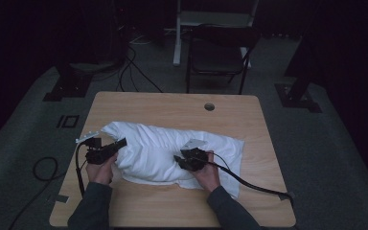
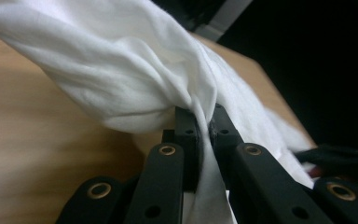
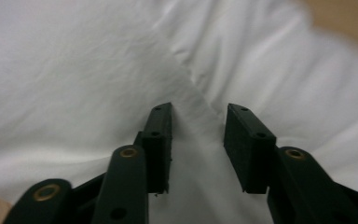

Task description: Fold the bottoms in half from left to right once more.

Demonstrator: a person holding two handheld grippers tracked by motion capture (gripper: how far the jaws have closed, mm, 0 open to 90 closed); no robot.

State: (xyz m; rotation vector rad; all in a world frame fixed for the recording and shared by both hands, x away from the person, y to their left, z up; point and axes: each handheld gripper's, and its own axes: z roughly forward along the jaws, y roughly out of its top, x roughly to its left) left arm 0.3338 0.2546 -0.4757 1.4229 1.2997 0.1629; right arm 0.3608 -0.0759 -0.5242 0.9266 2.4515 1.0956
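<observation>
White cloth (image 2: pixel 135 70) on wooden table (image 1: pixel 172 103): left gripper (image 2: pixel 204 122) clamps a fold; right gripper (image 3: pixel 198 126) parted, ungripped. Risk: thin pinch slipping free.

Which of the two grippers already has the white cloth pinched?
The left gripper: its jaws are shut on a fold of the white cloth. The right gripper jaws stand apart over it.
</observation>
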